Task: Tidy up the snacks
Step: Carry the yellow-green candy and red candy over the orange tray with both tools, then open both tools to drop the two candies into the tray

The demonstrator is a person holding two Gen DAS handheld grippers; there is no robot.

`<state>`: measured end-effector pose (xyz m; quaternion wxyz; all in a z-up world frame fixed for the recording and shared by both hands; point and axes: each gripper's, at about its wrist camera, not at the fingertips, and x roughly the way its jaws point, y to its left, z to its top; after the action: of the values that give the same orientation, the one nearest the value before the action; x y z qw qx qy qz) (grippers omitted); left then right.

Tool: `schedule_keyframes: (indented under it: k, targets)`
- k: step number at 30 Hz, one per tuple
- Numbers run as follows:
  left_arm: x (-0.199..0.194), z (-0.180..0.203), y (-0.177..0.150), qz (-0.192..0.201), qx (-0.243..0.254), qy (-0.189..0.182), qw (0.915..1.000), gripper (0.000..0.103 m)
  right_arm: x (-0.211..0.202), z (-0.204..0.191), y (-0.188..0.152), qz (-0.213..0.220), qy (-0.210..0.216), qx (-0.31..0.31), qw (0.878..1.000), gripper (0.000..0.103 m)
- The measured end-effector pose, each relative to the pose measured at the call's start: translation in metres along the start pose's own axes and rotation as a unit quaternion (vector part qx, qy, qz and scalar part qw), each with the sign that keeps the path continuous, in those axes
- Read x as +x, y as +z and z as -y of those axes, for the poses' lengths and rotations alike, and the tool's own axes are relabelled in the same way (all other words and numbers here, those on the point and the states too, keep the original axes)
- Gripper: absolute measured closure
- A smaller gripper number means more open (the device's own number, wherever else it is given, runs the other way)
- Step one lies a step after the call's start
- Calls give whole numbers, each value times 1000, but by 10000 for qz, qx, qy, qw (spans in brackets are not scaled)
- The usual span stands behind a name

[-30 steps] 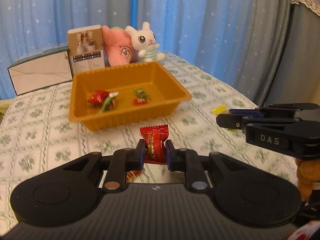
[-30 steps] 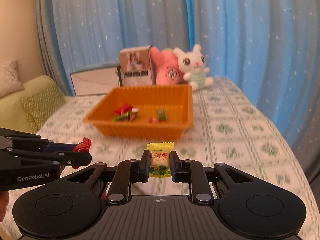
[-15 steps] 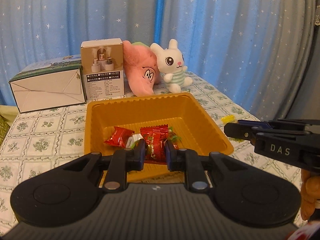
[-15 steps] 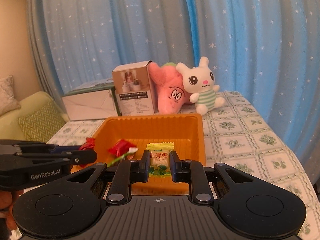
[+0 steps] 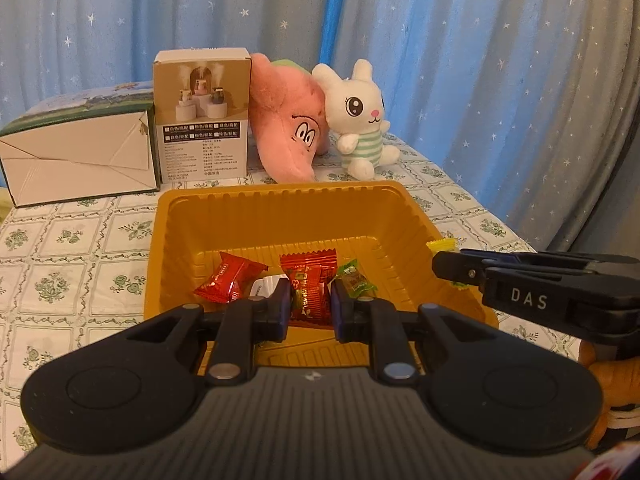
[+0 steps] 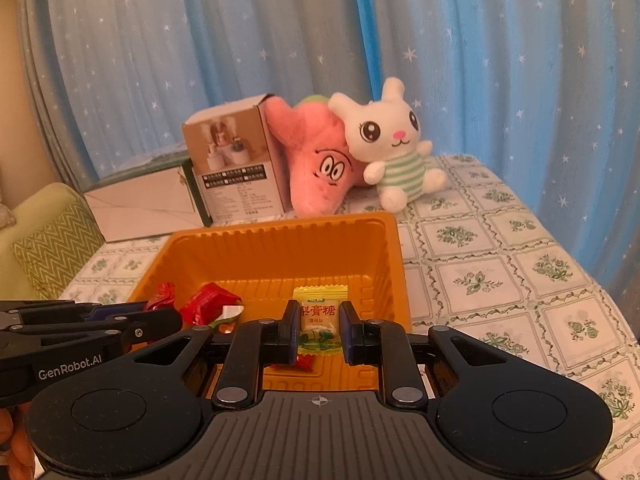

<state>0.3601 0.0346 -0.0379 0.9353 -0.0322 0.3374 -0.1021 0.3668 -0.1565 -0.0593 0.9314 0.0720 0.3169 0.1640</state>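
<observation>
— Curtains [image 5: 460, 60] first: blue, star-printed, hanging behind everything. What lies in front of them?

— Table [image 5: 72, 240], covered in a green floral check cloth. On it sits the orange tray [image 5: 280, 204], and I will place everything else by that tray.

— What stands beyond the tray?

— Behind its far left corner lies a big white carton [image 5: 76, 160] with a green edge. Just right of that, an upright brown product box [image 5: 202, 120]. Then a pink star plush [image 5: 288, 128] leaning behind the tray's far wall, and a white rabbit plush [image 5: 362, 120] touching it on the right.

— And the tongs?

— Left tongs [image 5: 307, 300] hang over the near part of the tray, clenched on a red snack packet [image 5: 308, 280] held upright between the pads. Right tongs [image 6: 320, 326] also hang over the tray's near part, toward its right wall, clenched on a yellow candy [image 6: 320, 312] with red characters printed on it.

— Anything already inside the tray?

— On the tray floor, a red wrapped candy [image 5: 228, 280] lies left of the held red packet, and a small green candy [image 5: 354, 280] lies just right of it. A white-and-green bit shows between the red one and the tongs, too hidden to identify.
</observation>
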Motion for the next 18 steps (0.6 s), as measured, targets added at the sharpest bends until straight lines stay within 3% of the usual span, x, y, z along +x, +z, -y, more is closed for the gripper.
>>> schedule_keyframes:
  k: [6, 18]
  targets:
    - [12, -3, -1, -12, 71, 152, 9999, 79, 10, 0, -1, -77, 7, 14, 10000, 82]
    - [3, -23, -3, -28, -236, 346, 9991, 79, 9, 0, 0, -73, 73, 95, 9999, 82]
